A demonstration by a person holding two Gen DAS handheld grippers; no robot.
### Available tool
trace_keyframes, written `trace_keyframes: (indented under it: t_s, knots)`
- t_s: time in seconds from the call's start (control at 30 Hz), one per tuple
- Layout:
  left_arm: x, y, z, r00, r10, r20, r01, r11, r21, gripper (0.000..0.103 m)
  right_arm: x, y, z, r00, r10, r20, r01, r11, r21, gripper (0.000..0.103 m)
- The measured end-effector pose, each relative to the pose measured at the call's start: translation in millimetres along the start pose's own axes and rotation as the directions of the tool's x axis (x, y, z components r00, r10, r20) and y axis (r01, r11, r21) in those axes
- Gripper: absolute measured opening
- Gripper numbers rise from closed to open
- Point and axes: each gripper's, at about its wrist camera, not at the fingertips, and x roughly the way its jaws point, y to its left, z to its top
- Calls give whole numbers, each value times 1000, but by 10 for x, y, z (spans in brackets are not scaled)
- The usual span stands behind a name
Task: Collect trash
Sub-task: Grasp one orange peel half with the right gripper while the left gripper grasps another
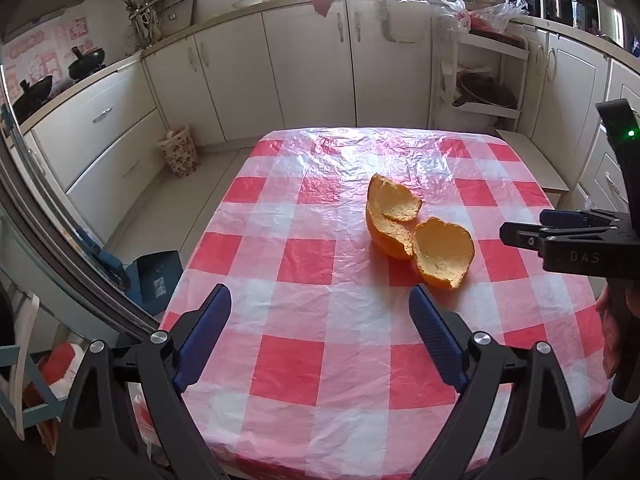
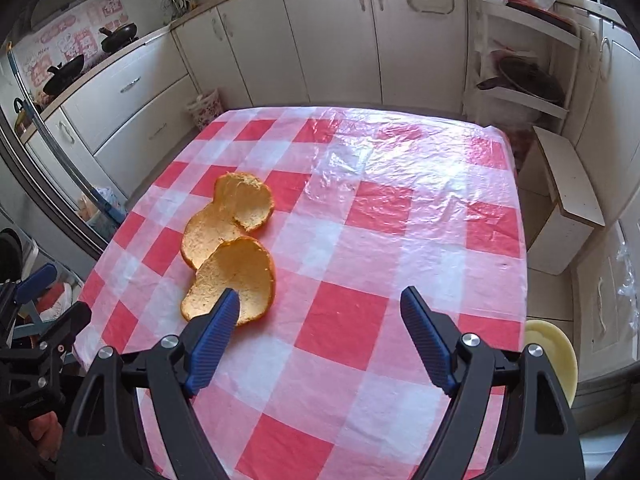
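Three curled pieces of orange peel (image 1: 418,236) lie together, pith side up, on a table under a red-and-white checked plastic cloth (image 1: 304,364). My left gripper (image 1: 320,292) hovers open over the cloth, with the peel ahead of it and a little to the right and nothing between its fingers. In the right wrist view the peel (image 2: 232,248) is ahead to the left. My right gripper (image 2: 320,295) is open, its left blue pad (image 2: 216,332) overlapping the nearest piece in the picture. Whether that pad touches the peel I cannot tell.
A floral bin (image 1: 180,152) stands on the floor beyond the table's far left corner. A white shelf rack (image 1: 480,80) and a low white stool (image 2: 568,196) stand to the right. A pale yellow dish (image 2: 556,356) sits below the table's right edge. White cabinets line the walls.
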Motion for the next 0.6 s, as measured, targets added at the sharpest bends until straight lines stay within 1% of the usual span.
trace_keyframes:
  t_s: [0.23,0.4,0.5,0.6]
  knots:
    - [16,49,5,1000,-20,-14,20,1000,-10,87,240,102,29,999,-19,-39,18,1000,-14,79]
    - [51,107,2,999,-34,-29,33,999,-21,88,400,175,42,998,-41,-56,39,998,-48,79]
    - [104,210,4,997,-57,-54,53,997,-64,88,500,232,42,997,-39,-71,34,997,-64,79]
    - [194,343,4,992,-84,-90,72,989,-131,88,571,293,37,995,-28,-91,20,996,-85,73]
